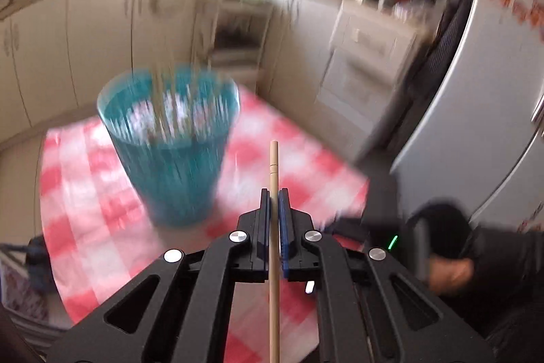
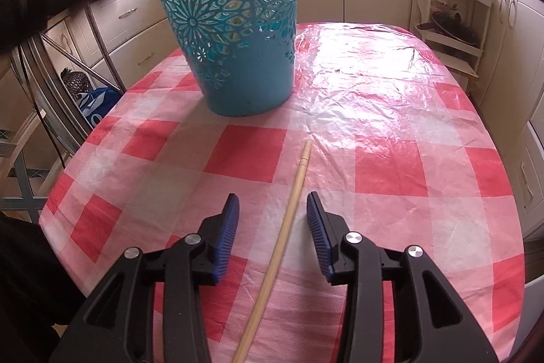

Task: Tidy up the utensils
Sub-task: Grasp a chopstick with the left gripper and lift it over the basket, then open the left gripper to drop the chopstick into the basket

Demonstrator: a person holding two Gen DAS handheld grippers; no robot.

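Already my left tongs (image 1: 274, 203) were clamped tight on one chopstick (image 1: 274, 165) beside the teal basket (image 1: 170, 138), ready for dropping in, while my right tongs (image 2: 272, 220) stood half open astride a second chopstick (image 2: 289, 213) lying untouched on the worktop (image 2: 391, 159), needing a squeeze.

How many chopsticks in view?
2 clear: one chopstick clamped in the left gripper, another chopstick on the tablecloth between the right gripper's open fingers. The bin may hold more.
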